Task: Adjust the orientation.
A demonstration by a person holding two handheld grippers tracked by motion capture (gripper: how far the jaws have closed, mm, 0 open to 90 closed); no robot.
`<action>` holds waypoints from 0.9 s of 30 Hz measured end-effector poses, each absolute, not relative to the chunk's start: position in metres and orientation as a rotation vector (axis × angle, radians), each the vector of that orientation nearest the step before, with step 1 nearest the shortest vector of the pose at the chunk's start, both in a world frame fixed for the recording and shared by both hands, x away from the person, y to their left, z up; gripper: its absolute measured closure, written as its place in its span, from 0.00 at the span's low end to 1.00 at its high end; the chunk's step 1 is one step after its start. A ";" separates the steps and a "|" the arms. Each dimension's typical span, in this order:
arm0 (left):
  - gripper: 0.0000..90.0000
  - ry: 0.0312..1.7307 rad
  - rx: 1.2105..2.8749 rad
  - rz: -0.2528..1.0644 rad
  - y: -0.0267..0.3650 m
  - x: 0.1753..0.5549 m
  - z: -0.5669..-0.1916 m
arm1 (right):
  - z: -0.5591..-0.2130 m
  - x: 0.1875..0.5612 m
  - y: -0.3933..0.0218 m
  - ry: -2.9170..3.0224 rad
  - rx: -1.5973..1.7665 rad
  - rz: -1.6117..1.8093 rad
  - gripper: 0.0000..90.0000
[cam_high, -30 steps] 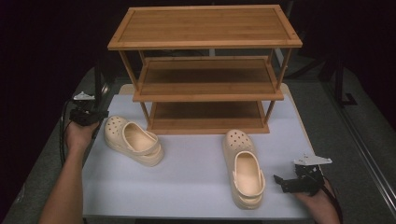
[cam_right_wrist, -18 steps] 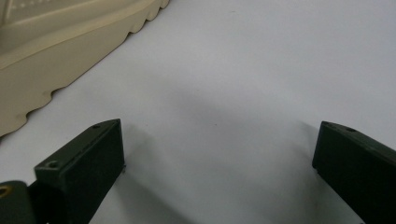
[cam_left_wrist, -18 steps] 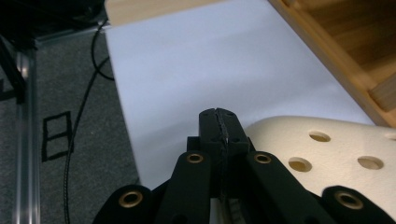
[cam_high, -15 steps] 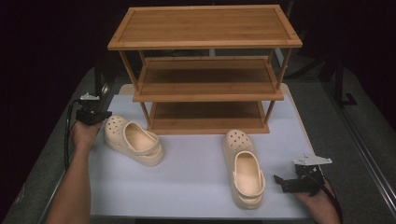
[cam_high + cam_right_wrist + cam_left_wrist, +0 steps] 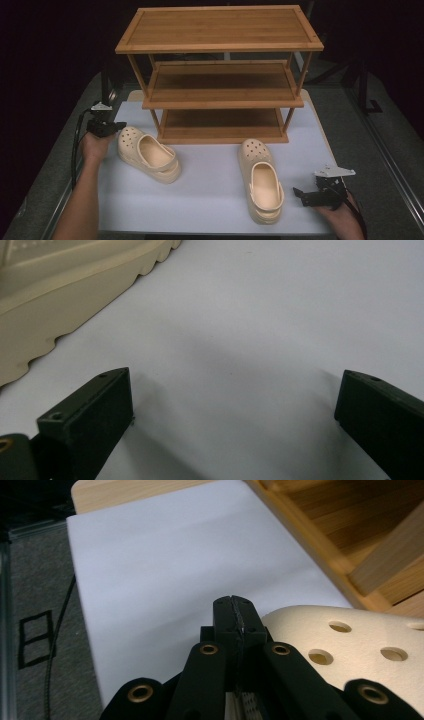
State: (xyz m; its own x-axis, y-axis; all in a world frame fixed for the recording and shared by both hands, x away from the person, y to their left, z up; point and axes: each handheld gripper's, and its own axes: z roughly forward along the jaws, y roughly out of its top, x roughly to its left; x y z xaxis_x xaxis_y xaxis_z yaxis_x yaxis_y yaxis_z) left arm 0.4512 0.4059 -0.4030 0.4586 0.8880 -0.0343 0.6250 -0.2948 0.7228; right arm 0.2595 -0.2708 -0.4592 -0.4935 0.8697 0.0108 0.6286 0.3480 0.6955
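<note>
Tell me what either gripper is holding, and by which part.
Nothing: the left gripper is shut empty beside the left clog; the right gripper is open over the white mat.

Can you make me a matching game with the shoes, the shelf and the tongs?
Things:
1. left tongs
2. right tongs
3. shelf rack
4. left shoe

States:
A. made of wood, nothing on its boards
B. cream, with holes over the toe
C. jaws wide apart
D. jaws pressed together

Pairs: 1-D, 2-C, 3-A, 4-B

free: white mat (image 5: 210, 195) between clogs | obstacles: wooden rack (image 5: 220, 100) behind, left clog (image 5: 148, 154), right clog (image 5: 261, 180)
</note>
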 end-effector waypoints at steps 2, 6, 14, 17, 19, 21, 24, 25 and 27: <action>1.00 1.253 2.031 0.488 0.404 0.449 -0.403 | -0.459 0.259 -0.271 2.255 1.320 0.921 0.02; 1.00 1.250 2.037 0.479 0.398 0.443 -0.403 | -0.459 0.259 -0.271 2.255 1.320 0.921 0.02; 1.00 1.249 2.038 0.472 0.388 0.433 -0.403 | -0.459 0.259 -0.271 2.255 1.321 0.921 0.02; 1.00 1.245 2.039 0.463 0.384 0.430 -0.403 | -0.459 0.259 -0.271 2.255 1.320 0.921 0.02; 1.00 1.238 2.038 0.457 0.381 0.427 -0.403 | -0.459 0.259 -0.271 2.255 1.320 0.921 0.02; 1.00 1.237 2.038 0.456 0.378 0.424 -0.404 | -0.459 0.259 -0.271 2.255 1.320 0.921 0.02; 1.00 1.230 2.041 0.458 0.374 0.420 -0.404 | -0.459 0.259 -0.271 2.255 1.321 0.921 0.02; 1.00 1.232 2.041 0.456 0.371 0.419 -0.403 | -0.459 0.259 -0.271 2.255 1.320 0.921 0.02; 1.00 1.223 2.051 0.454 0.367 0.417 -0.403 | -0.459 0.259 -0.271 2.255 1.321 0.921 0.02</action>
State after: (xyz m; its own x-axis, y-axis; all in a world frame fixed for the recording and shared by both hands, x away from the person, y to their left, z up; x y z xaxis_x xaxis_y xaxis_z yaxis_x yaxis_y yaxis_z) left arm 0.4168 0.3674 -0.4029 0.4935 0.8682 -0.0513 0.6242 -0.3126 0.7160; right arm 0.2595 -0.2708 -0.4592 -0.4933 0.8698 0.0112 0.6290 0.3478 0.6952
